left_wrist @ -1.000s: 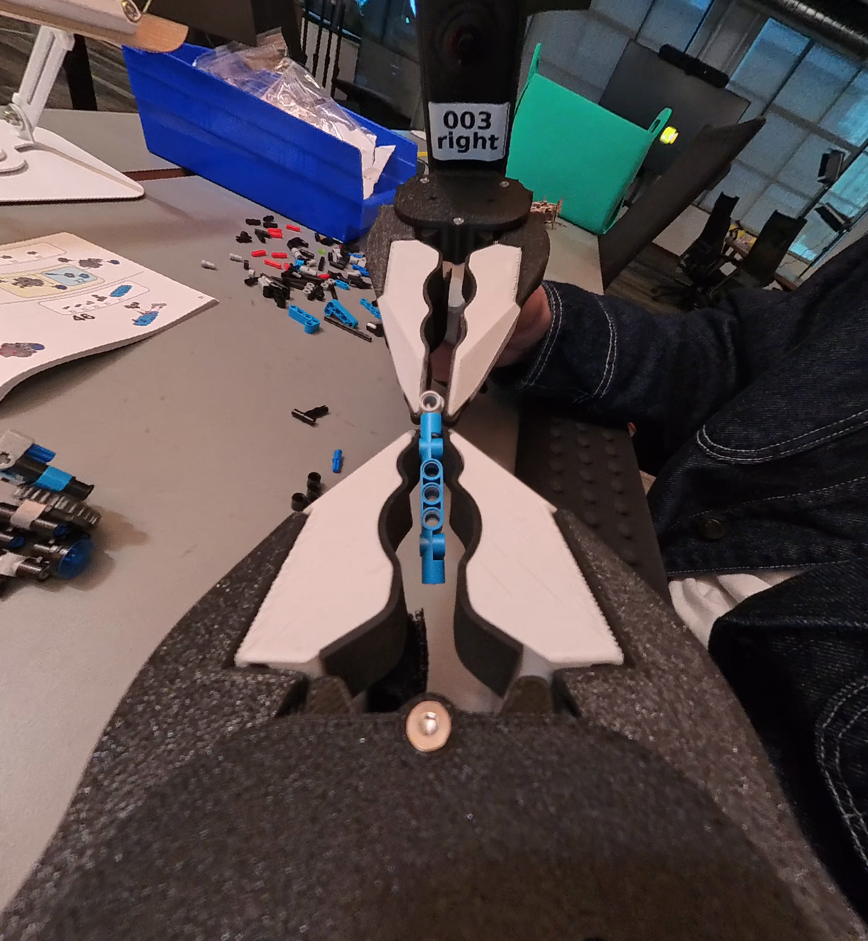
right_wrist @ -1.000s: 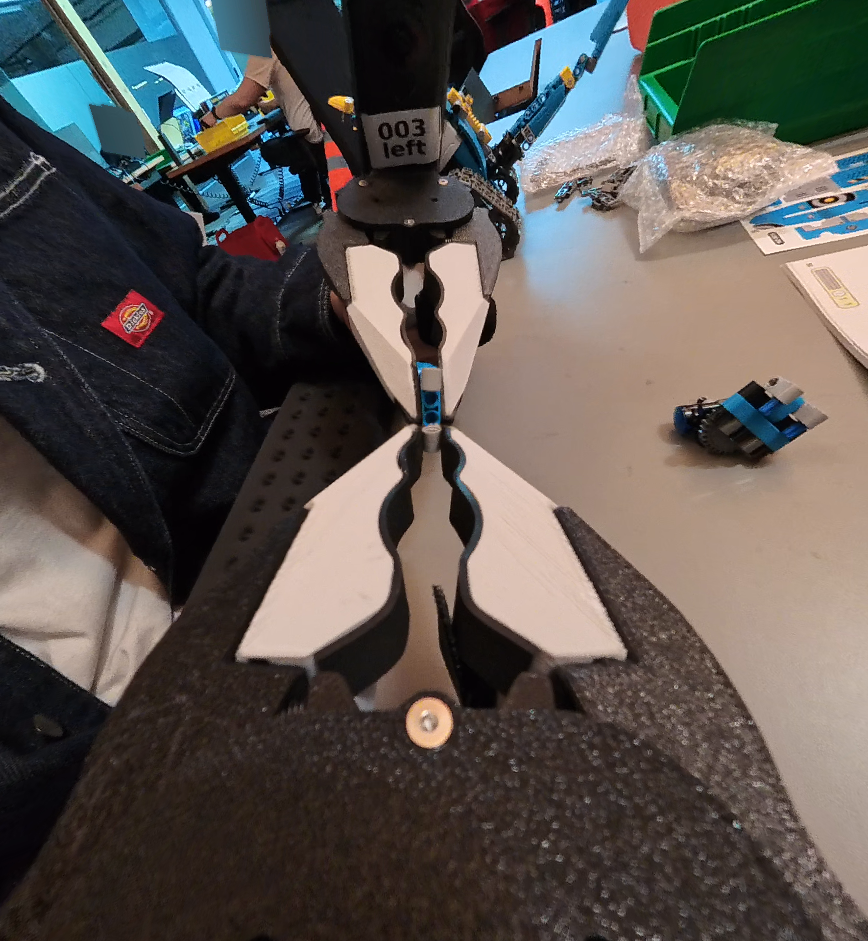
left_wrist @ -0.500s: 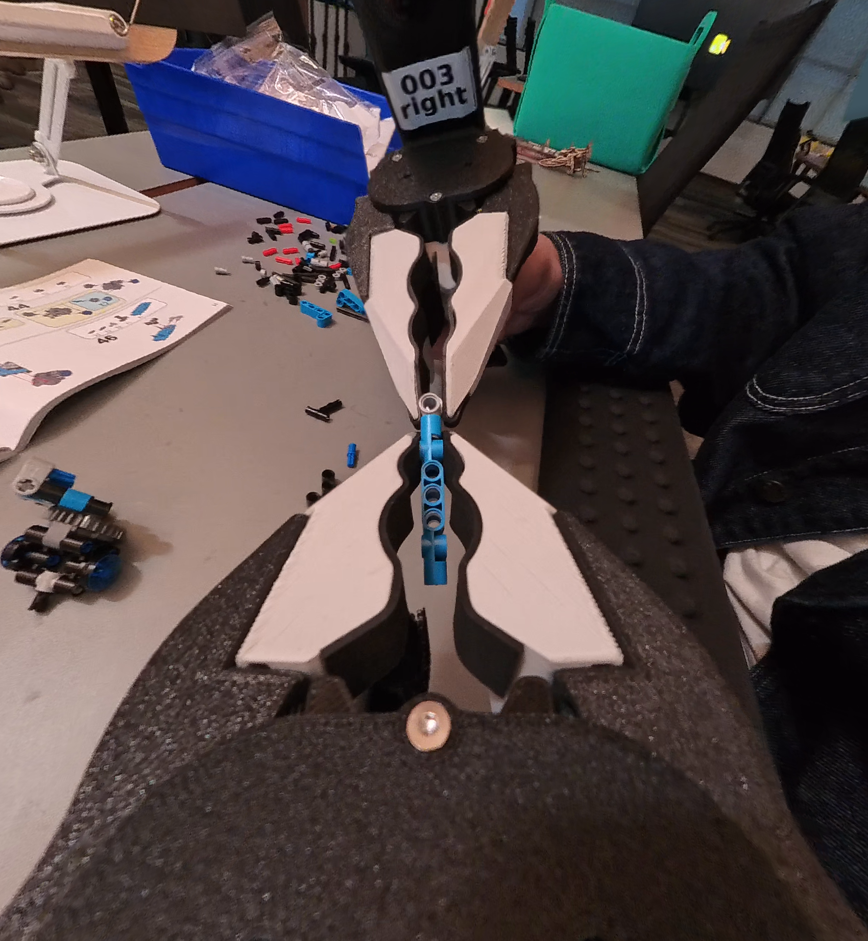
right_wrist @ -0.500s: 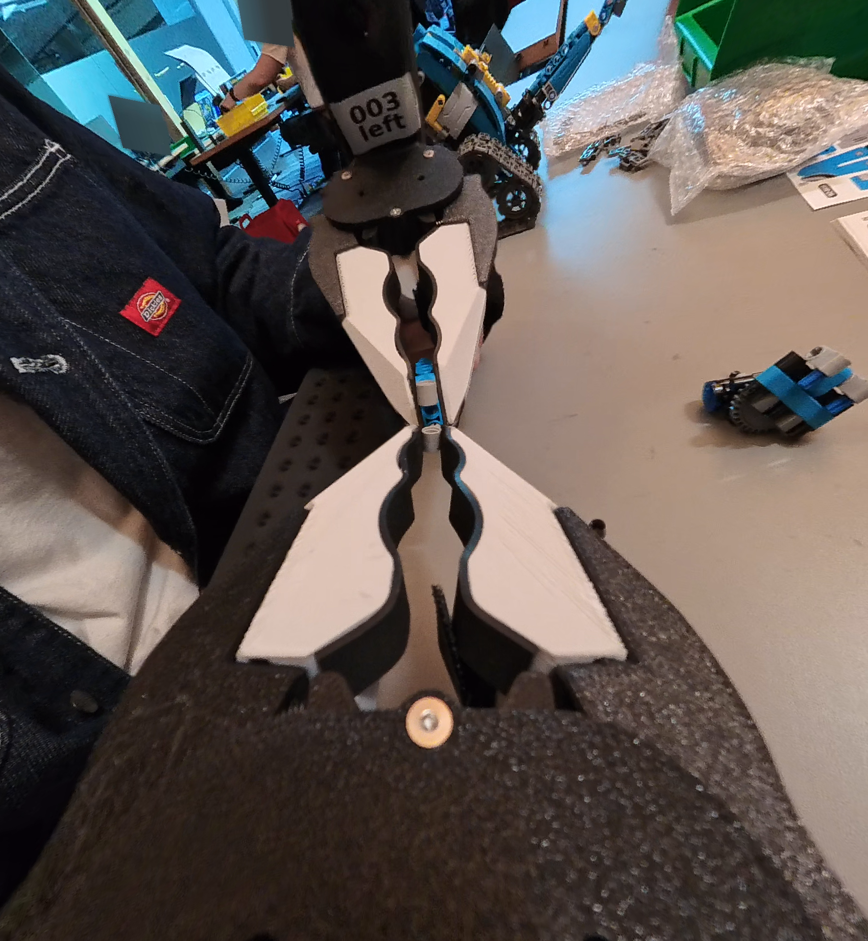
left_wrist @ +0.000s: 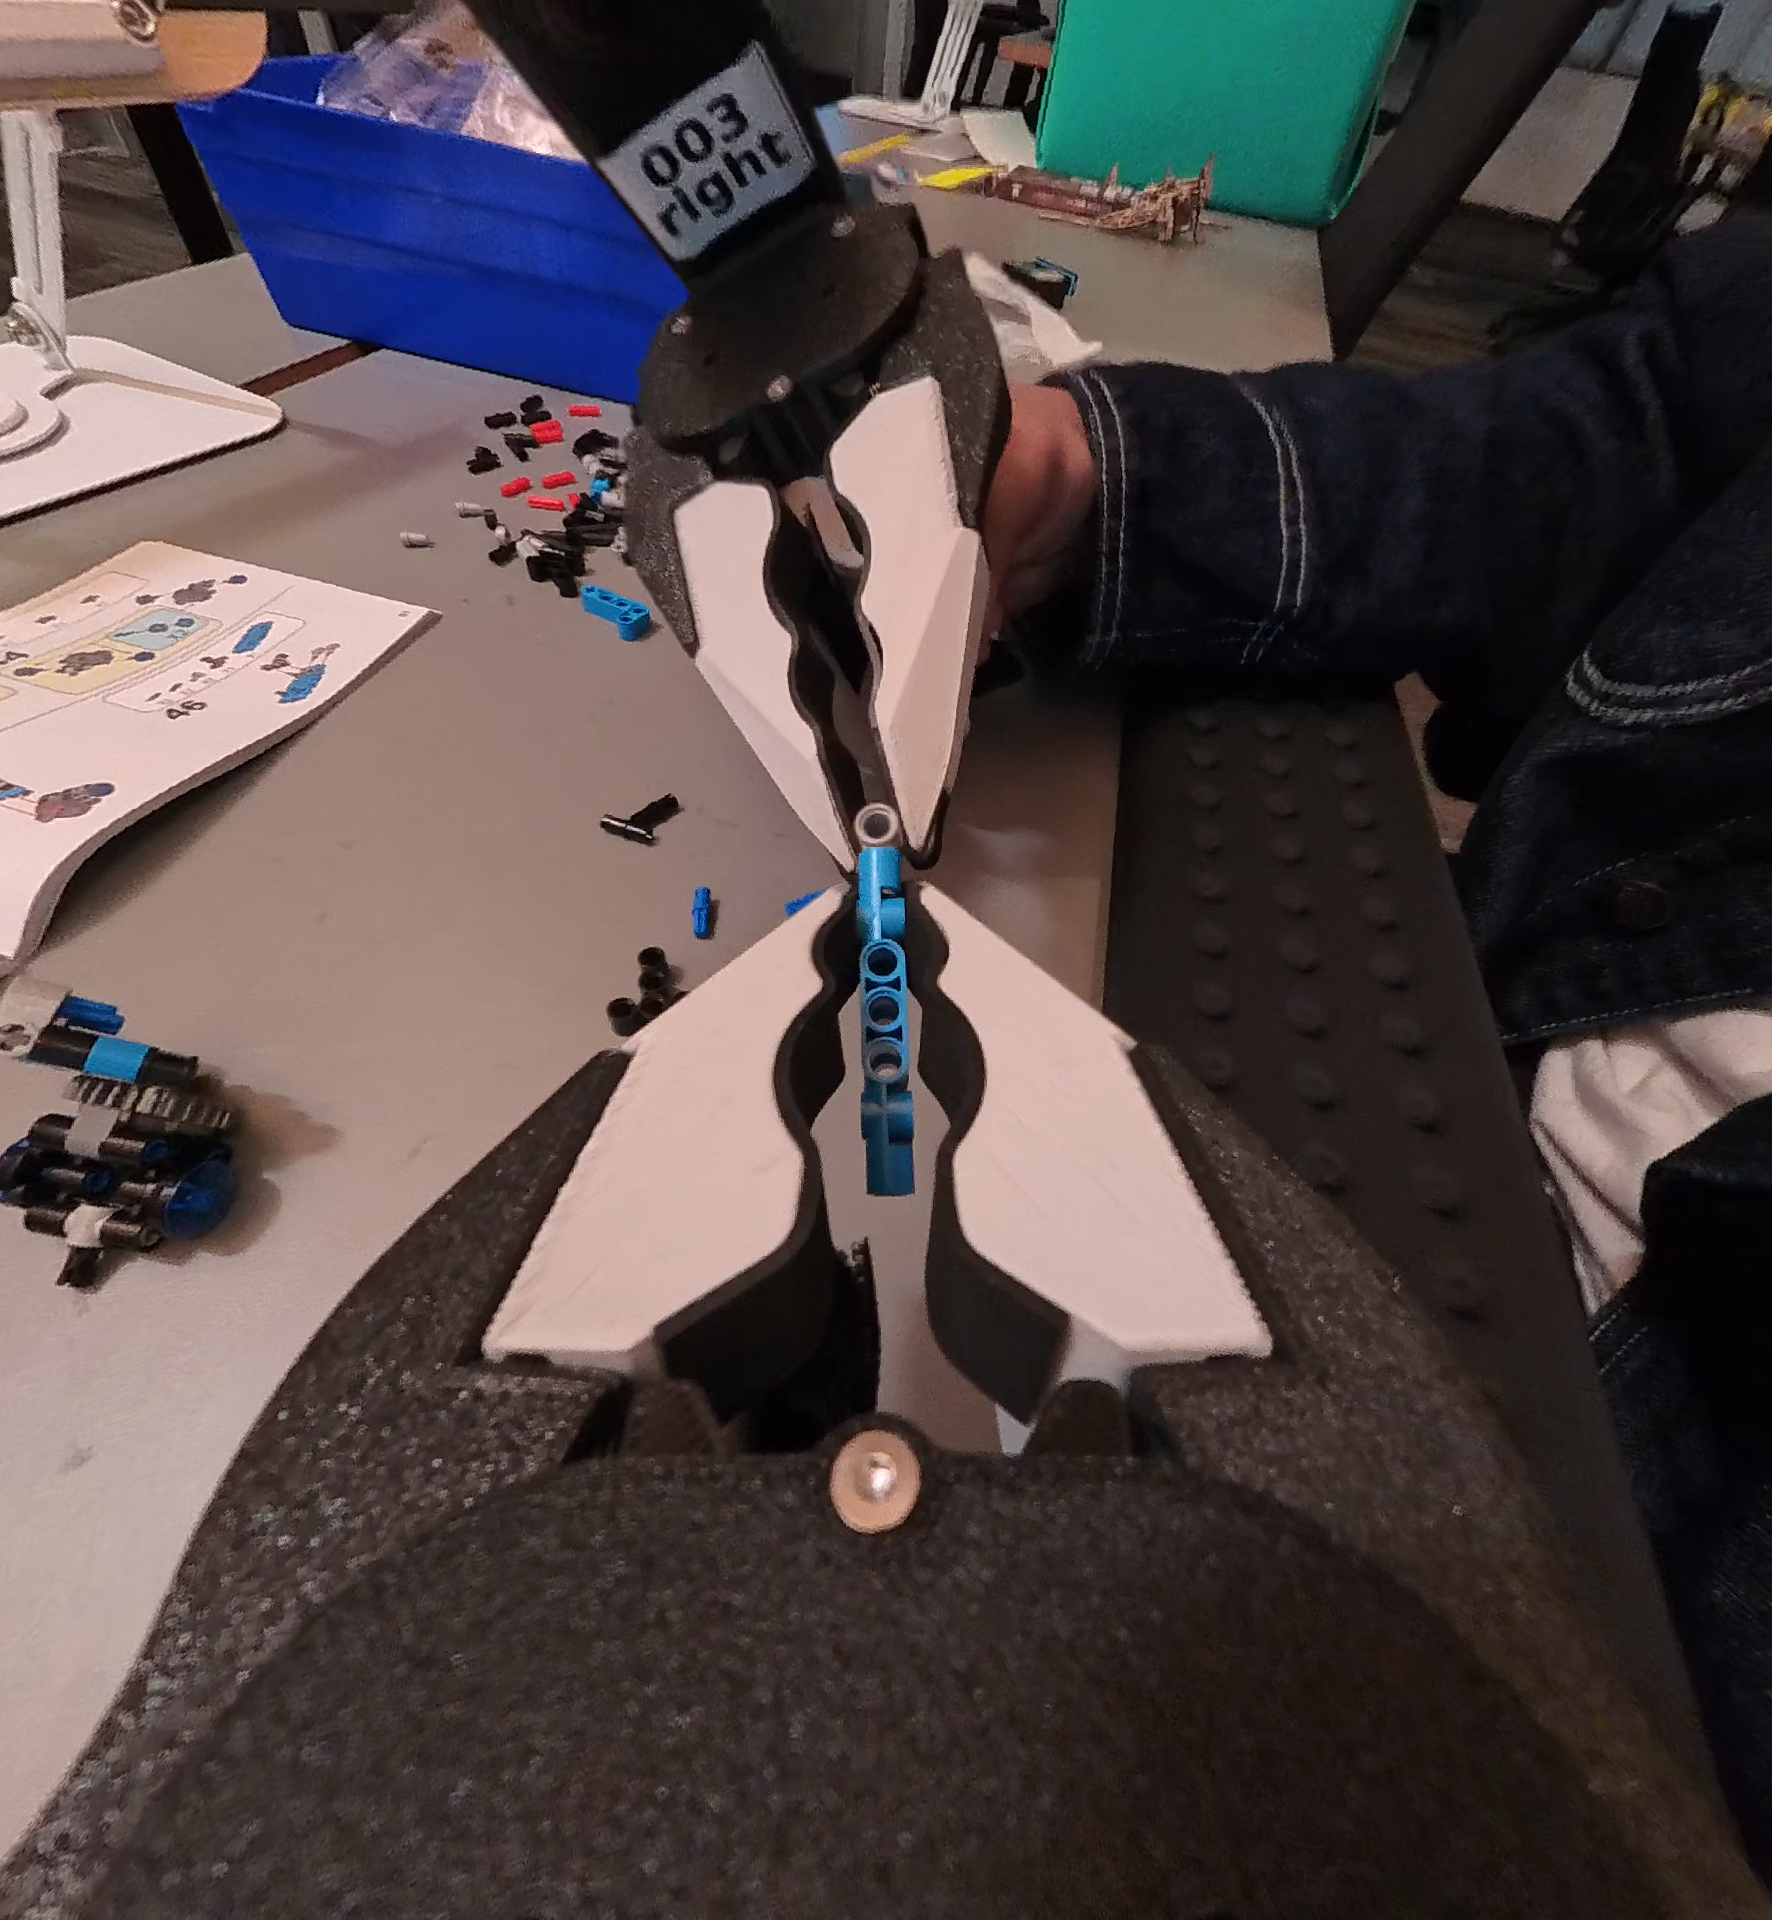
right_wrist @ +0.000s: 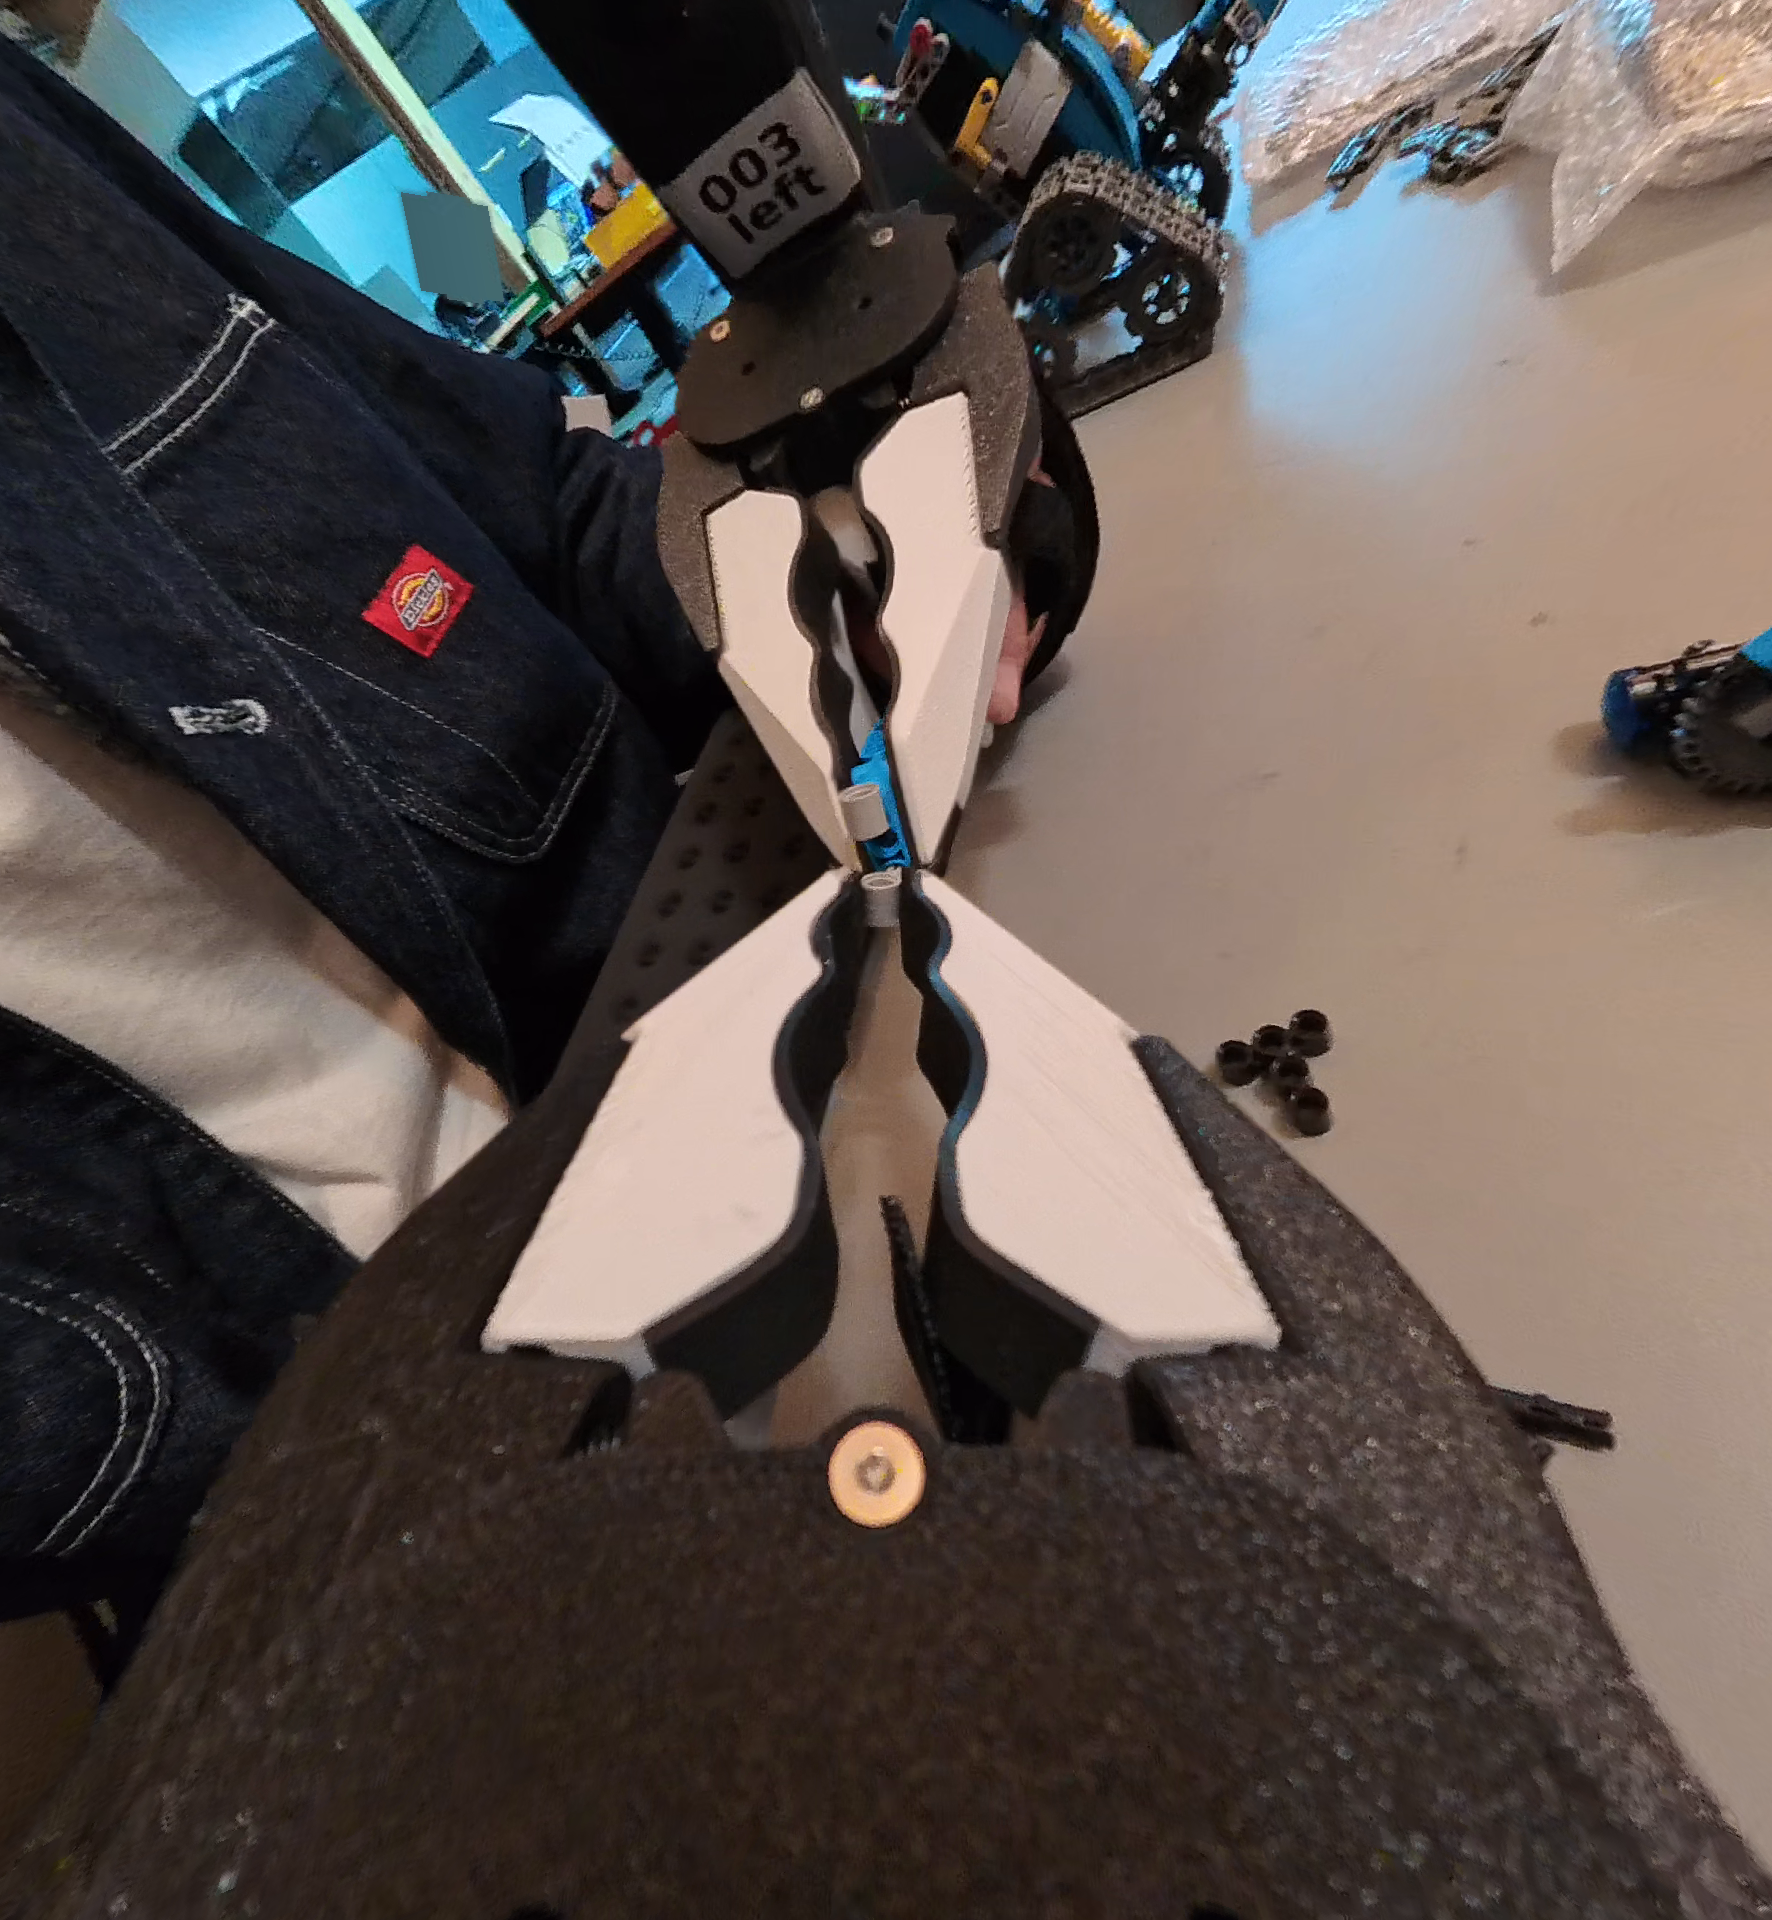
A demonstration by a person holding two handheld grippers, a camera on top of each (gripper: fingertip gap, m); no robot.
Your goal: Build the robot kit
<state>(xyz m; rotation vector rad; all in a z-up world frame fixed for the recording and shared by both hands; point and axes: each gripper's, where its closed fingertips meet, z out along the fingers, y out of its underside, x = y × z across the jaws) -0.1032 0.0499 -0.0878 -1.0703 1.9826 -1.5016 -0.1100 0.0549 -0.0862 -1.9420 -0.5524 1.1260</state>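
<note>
In the left wrist view my left gripper (left_wrist: 882, 899) is shut on a blue beam with holes (left_wrist: 884, 1039), which lies lengthwise between the fingers. My right gripper (left_wrist: 887, 831) meets it tip to tip from above and is shut on a small grey sleeve (left_wrist: 876, 826) at the beam's far end. In the right wrist view my right gripper (right_wrist: 877, 883) pinches the grey sleeve (right_wrist: 878, 896). The left gripper (right_wrist: 877, 854) opposite holds the blue beam (right_wrist: 874, 764), which carries another grey piece (right_wrist: 861, 810). Both are held above the table's near edge.
A small blue-and-black assembly (left_wrist: 103, 1132) lies on the grey table, beside an open instruction booklet (left_wrist: 134, 707). Loose small parts (left_wrist: 549, 499) lie before a blue bin (left_wrist: 425, 229). A black studded strip (left_wrist: 1277, 987) runs along the edge. A person's denim sleeve (left_wrist: 1381, 540) is close. My two grippers' fingertips are within a few centimetres of each other.
Both grippers have rolled and swung so each leans in the other's view. They stay tip to tip, with the grey sleeve at the blue beam's end.
</note>
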